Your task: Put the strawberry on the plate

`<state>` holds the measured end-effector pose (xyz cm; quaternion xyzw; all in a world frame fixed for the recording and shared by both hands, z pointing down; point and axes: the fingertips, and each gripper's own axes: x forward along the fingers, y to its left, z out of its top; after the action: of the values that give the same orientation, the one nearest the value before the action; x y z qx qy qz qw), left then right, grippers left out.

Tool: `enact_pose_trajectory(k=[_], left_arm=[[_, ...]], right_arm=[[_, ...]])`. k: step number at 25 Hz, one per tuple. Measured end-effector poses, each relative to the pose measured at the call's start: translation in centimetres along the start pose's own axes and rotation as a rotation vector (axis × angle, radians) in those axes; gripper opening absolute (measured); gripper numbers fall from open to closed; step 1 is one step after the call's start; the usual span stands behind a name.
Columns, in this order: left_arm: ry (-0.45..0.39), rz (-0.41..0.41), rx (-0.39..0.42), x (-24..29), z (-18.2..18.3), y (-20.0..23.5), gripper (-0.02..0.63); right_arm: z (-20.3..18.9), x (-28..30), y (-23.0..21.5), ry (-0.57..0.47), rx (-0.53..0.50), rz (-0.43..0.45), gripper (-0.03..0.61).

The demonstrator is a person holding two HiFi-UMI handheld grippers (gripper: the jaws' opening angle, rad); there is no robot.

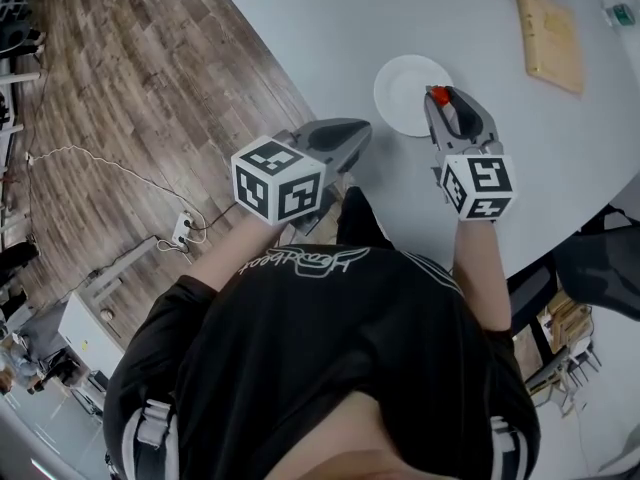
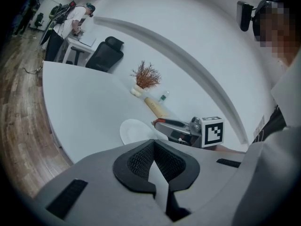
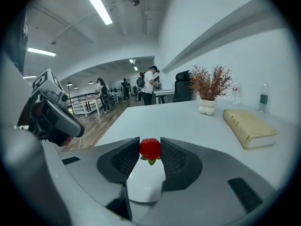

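Seen from above, a person in a black shirt [image 1: 330, 348] holds a gripper in each hand at a pale grey table [image 1: 330, 38]. The left gripper [image 1: 358, 131] hangs over the table's near edge, its jaws pressed together with nothing between them. The right gripper [image 1: 441, 92] pinches a red strawberry [image 3: 150, 148] by its sides, leaves downward, over the right rim of a white plate [image 1: 400, 93]; the fruit seems not to touch the plate. Farther off lie a tan book [image 1: 550, 36] and a dried plant [image 3: 210, 81] in a white pot.
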<state>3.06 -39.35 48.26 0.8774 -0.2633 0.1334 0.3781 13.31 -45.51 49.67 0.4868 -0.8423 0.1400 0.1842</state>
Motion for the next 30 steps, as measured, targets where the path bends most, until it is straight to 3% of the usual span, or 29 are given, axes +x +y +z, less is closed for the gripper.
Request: enact_pose_trajectory(k=[12,19,30], left_arm=[[0.012,0.034,-0.025,-0.9,-1.2,1.5,0.008],[-0.004,0.041,-0.076,-1.8,-1.3,1.9,0.008],[-0.02,0.066,-0.085,-3.1,-1.7,1.9,0.008]], right_arm=[[-4.1,3.3,-0.7,0.098,-0.034,-0.032,0.132],[-4.7,3.8,-0.8,0.136,-0.055,-0.048,0.132],[-5.2,4.2,-0.7,0.179,-0.116,-0.079,0.132]])
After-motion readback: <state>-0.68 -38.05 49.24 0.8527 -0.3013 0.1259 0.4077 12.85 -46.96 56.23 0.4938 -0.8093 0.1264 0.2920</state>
